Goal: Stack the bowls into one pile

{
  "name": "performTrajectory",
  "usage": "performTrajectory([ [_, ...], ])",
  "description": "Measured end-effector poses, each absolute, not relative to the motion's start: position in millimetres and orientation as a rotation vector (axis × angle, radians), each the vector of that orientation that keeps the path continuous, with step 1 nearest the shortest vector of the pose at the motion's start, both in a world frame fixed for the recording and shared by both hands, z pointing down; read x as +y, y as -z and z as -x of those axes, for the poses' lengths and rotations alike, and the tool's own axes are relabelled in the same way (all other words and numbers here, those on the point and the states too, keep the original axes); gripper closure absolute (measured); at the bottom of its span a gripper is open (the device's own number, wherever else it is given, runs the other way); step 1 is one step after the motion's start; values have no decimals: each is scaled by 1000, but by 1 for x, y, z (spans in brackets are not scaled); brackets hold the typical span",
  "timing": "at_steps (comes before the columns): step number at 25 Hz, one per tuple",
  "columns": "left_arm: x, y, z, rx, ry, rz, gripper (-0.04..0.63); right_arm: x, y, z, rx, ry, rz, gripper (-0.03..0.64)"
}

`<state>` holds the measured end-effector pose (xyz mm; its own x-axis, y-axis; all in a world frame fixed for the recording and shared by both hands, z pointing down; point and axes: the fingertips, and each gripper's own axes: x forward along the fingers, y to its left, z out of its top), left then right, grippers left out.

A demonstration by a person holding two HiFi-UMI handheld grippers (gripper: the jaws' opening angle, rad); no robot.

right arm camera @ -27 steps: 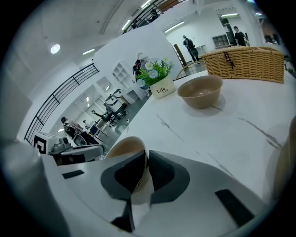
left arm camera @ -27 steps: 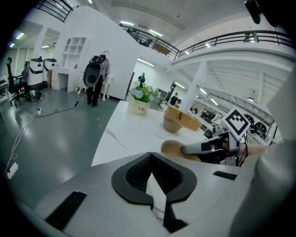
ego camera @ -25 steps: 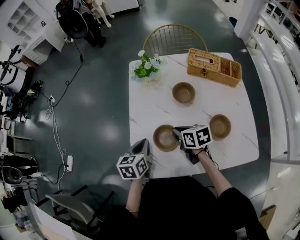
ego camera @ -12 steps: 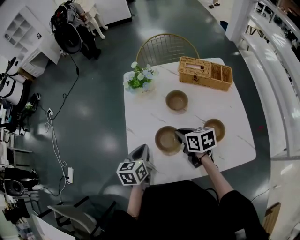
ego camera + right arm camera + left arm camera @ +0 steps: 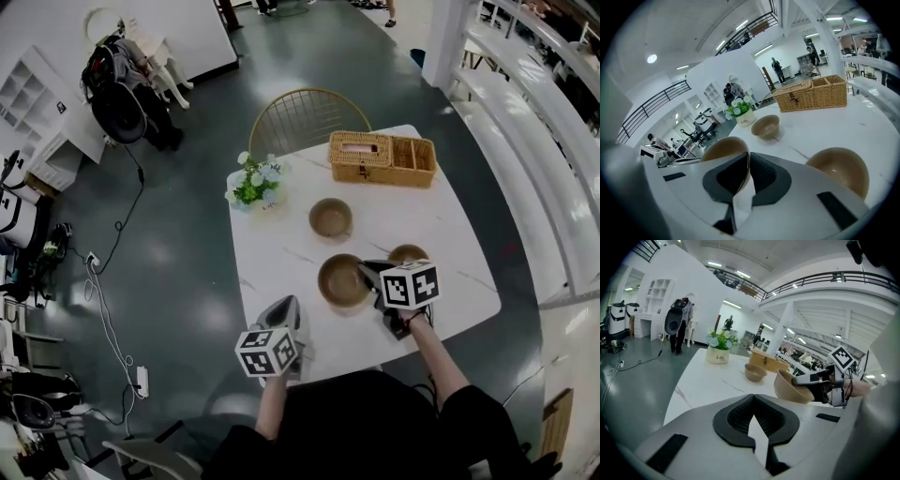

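Note:
Three tan bowls are on or over the white marble table (image 5: 441, 211). My right gripper (image 5: 367, 272) is shut on the rim of the nearest bowl (image 5: 343, 279) and holds it tilted off the tabletop; the rim runs between the pads (image 5: 749, 176) in the right gripper view. A second bowl (image 5: 330, 217) sits further back at mid-table. The third bowl (image 5: 408, 254) rests to the right, partly hidden behind the right gripper's marker cube. My left gripper (image 5: 284, 305) hovers at the table's near left edge, shut and holding nothing. The left gripper view shows the held bowl (image 5: 792, 387) in the right gripper (image 5: 811, 378).
A wicker basket (image 5: 381, 157) stands at the table's far edge, with a potted flower (image 5: 253, 183) at the far left corner. A gold wire chair (image 5: 300, 117) is behind the table. Dark floor surrounds it, with a white railing to the right.
The right gripper has risen with its bowl and carried it rightward, closer to the bowl at the right. The left gripper has shifted a little along the table's near edge.

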<state>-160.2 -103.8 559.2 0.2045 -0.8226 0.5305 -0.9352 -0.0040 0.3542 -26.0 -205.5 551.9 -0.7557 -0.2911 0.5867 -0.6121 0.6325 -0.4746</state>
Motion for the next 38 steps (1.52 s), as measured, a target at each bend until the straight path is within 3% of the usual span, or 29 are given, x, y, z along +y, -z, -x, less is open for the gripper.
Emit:
performTrajectory([
  [21,-153,-548,94,-1478,-276,-2008,581,-259,-543,-107,-2286,-961,-1128,591],
  [38,-157,-560,74,-1427,-324,-2003,581,-264,-571,-141,-2136,-837,-1168,591],
])
